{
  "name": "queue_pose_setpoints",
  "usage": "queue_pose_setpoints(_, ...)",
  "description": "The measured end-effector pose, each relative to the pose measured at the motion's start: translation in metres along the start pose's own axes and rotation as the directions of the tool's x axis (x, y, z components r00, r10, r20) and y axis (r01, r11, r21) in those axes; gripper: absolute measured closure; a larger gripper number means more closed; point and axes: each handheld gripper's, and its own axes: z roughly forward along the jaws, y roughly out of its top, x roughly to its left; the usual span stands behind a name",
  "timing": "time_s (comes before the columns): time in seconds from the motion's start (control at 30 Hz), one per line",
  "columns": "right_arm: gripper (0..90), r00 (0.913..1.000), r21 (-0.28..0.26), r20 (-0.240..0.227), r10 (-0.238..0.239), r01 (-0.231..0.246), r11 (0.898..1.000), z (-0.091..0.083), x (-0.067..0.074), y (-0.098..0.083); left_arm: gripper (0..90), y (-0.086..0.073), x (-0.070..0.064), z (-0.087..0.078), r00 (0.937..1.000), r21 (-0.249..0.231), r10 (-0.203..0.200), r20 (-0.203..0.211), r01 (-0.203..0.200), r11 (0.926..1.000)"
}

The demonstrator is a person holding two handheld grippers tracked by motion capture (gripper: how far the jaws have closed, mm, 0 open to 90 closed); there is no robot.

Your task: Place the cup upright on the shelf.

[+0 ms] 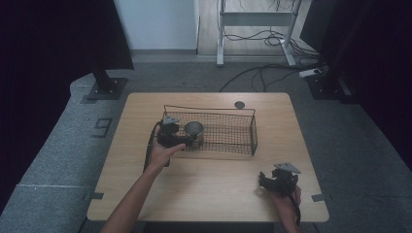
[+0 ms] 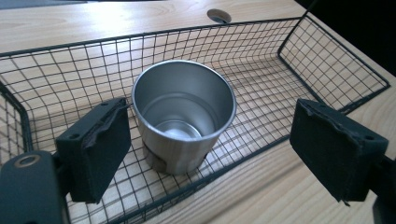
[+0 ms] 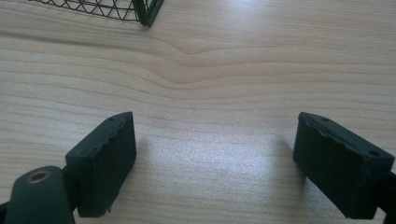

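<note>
**Steel cup waits upright in the wire basket, left gripper spread around it**

Steel, brushed and bare, makes up the cup [image 2: 183,116], which stands upright and empty near the left end of the wire basket [image 2: 327,60], its open mouth facing up. It looks rigid and fairly light, thin-walled, and not at all fragile, but the smooth wall is likely slippery. A squeeze across the body below the rim would probably hold better than a pinch on the lip. The wall seems to taper toward the base, so a grip set too low could slide.

The left gripper [image 2: 210,156] hangs just at the cup, jaws wide apart, touching nothing. One pad reaches inside the basket beside the cup, the other sits outside over the near rim. That near rim wire is the main obstacle: it crosses between the jaws, and closing now would likely catch mesh together with the cup. In the high view the left gripper [image 1: 170,133] sits at the basket's left end.

Beyond the cup the basket is bare mesh. The wooden table [image 1: 214,189] carries a round cable hole [image 1: 239,104] behind the basket. The right gripper [image 1: 278,180] rests near the front right edge, well apart from the basket, its jaws open over bare wood.
</note>
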Motion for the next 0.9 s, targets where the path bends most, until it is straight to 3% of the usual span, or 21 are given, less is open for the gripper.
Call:
queue_pose_setpoints(0.3,13.0,1.0000,0.000,0.000,-0.001,0.001,1.000,0.000,0.000,0.000,14.0,-0.023,-0.004,-0.022,0.9994,-0.030,0.014,0.033,-0.013,0.9995)
queue_pose_setpoints(0.5,13.0,1.0000,0.000,0.000,-0.001,0.001,1.000,0.000,0.000,0.000,14.2,-0.042,-0.006,-0.038,0.9992,-0.046,0.033,0.024,-0.032,0.9984)
queue_pose_setpoints(0.9,13.1,1.0000,0.000,0.000,0.000,0.000,1.000,0.000,0.000,0.000,14.7,-0.084,-0.009,-0.060,0.9978,-0.025,0.043,0.049,-0.042,0.9988)
